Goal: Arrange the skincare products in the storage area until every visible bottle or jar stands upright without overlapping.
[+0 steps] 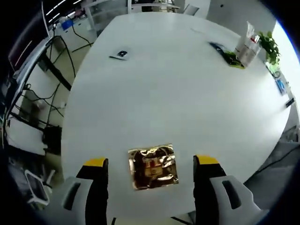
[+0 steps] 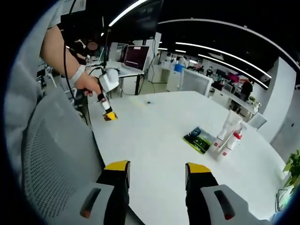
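While both hand-held grippers gape empty, crinkled gold foil square [image 1: 153, 166], smooth white table [image 1: 187, 93], upright white bottles [image 2: 227, 133].

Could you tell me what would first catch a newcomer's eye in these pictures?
A shiny gold packet lies flat on the white table, between the open left gripper. In the right gripper view, white bottles stand upright beside a green packet, beyond the open right gripper.
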Tool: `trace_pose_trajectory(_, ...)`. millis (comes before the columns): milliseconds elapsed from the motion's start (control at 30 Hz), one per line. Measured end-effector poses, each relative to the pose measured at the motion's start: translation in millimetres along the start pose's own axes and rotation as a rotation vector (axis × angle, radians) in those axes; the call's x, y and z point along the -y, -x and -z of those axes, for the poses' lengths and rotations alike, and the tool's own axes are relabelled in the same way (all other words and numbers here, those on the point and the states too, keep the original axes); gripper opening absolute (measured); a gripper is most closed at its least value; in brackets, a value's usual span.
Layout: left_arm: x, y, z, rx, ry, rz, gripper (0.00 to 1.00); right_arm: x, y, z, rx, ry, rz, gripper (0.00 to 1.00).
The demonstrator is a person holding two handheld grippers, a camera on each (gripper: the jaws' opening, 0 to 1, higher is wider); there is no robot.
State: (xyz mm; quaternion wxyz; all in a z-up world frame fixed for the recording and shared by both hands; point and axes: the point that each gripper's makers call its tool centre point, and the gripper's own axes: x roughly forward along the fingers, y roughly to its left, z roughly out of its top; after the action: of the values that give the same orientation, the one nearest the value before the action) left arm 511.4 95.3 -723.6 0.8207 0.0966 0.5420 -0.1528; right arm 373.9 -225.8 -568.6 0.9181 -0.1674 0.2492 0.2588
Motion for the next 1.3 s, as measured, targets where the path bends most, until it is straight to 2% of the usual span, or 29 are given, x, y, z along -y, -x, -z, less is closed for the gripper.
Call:
trace_pose_trajectory(133,1.7,-5,8.0,-0.014,0.010,-0.011,0.64,-1,0,-1.1,0.006,-0.011,-0.005,0.44)
trace_pose_trajectory(167,-3.4,-10,0.6,0.036,0.057,-0.033,0.64,-1,0,-1.0,0.005,-0.010,-0.006,0.44)
trace_pose_trajectory(267,-2.5,-10,-0.3,0.034,0.053,-0.030,0.62,-2,0,-1.0,0.003,-0.008,-0.011,0.44)
trace_pose_trajectory(367,1.9,-8,-1.9,0.034,0.029,-0.020,0.51,-3,0,-0.9,0.003,-0.009,-0.014,0.43)
trace_pose_trajectory(467,3.8,-8,0.9,0.023,0.049,-0.013,0.38,-3,0,-1.1,0.004,-0.011,-0.013,0.43)
trace_pose_trajectory(733,3.6,-6,3.8,0.012,0.048,-0.008,0.39,-2,0,-1.3,0.007,-0.013,-0.013,0.43)
trace_pose_trajectory(800,1.9,-6,6.4,0.005,0.082,-0.012,0.47,-2,0,-1.2,0.006,-0.014,-0.013,0.42)
trace_pose_trajectory(867,9.2,-6,4.3,0.016,0.070,0.023,0.53,-2,0,-0.8,0.004,-0.014,-0.011,0.42)
trace_pose_trajectory(933,12.7,-5,7.3,0.003,0.005,0.037,0.55,-2,0,-0.8,0.004,-0.014,-0.010,0.42)
trace_pose_trajectory(1000,8.5,-5,9.9,-0.012,-0.068,0.020,0.53,-2,1,-0.6,0.004,-0.016,-0.010,0.42)
trace_pose_trajectory(1033,10.6,-4,8.9,-0.006,-0.027,0.028,0.53,-1,1,-0.7,0.005,-0.015,-0.009,0.42)
trace_pose_trajectory(1167,8.4,-3,8.8,0.006,-0.031,0.025,0.49,-2,0,0.5,-0.001,-0.010,-0.010,0.41)
trace_pose_trajectory(1233,8.5,-2,9.6,0.009,-0.023,0.031,0.40,-1,0,0.0,0.002,-0.014,-0.012,0.41)
trace_pose_trajectory(1300,9.6,-2,9.3,0.009,-0.055,0.036,0.40,-2,0,-0.1,0.001,-0.011,-0.013,0.41)
